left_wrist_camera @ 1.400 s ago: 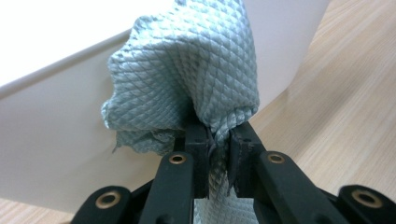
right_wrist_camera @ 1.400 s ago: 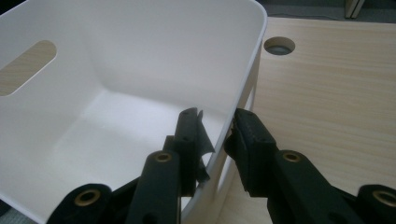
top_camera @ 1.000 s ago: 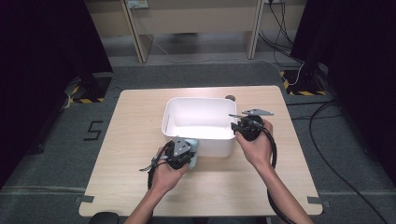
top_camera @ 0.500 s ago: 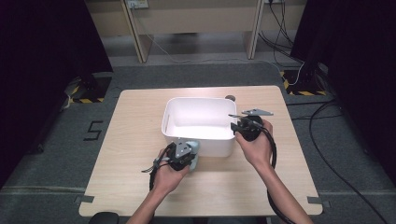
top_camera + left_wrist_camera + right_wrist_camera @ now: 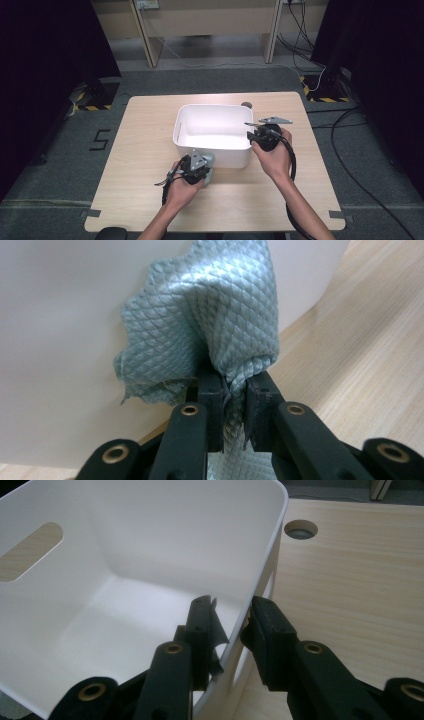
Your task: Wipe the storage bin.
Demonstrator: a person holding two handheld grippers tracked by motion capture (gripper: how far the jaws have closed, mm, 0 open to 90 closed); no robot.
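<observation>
With the left hand-held gripper [image 5: 232, 395] clamped on a cloth [image 5: 210, 325] pressed against the bin [image 5: 212, 132] wall ahead, hard wiping may slide the bin out of the right hand-held gripper [image 5: 232, 617] straddling its rim.

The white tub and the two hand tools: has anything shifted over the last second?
Hardly anything. The left gripper stays clamped on the grey-blue cloth, pressed against the outer front wall of the white tub; any shift of that hand is too slight to name. The right gripper still straddles the tub's right wall, one jaw inside and one outside. The tub has not moved on the wooden table.
</observation>
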